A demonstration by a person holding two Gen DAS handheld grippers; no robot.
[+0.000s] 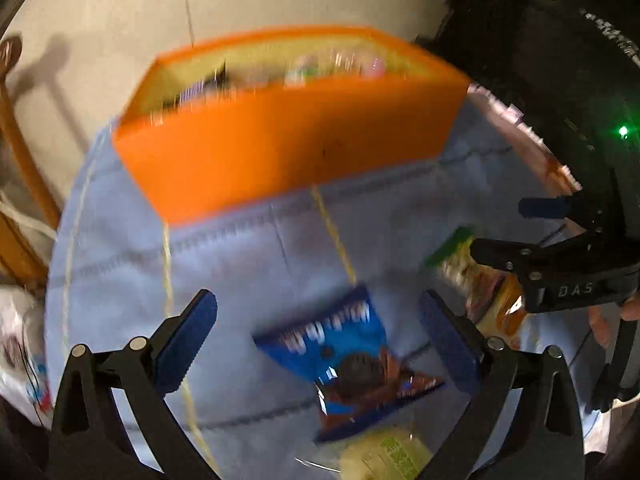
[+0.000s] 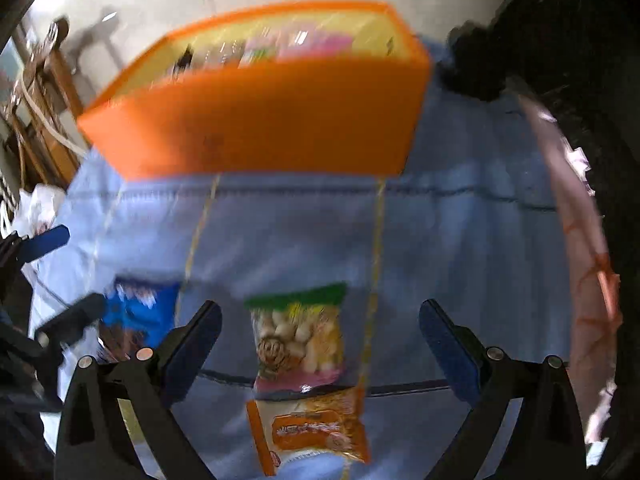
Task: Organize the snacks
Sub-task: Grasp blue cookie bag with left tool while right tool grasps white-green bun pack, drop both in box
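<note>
An orange box [image 1: 288,136] stands at the far side of a light blue cloth [image 1: 248,264] and holds several snack packets; it also shows in the right wrist view [image 2: 260,116]. My left gripper [image 1: 318,334] is open above a blue cookie packet [image 1: 340,356]. A yellow packet [image 1: 388,452] lies below it. My right gripper [image 2: 320,336] is open above a green-topped snack bag [image 2: 300,336], with an orange packet [image 2: 316,428] just nearer. The right gripper also shows at the right of the left wrist view [image 1: 516,232]. Both views are blurred.
A wooden chair [image 2: 44,92] and a white plastic bag [image 1: 20,344] sit off the left edge of the cloth. A dark device with a green light [image 1: 623,132] stands at the right. The blue cookie packet also shows in the right wrist view [image 2: 140,308].
</note>
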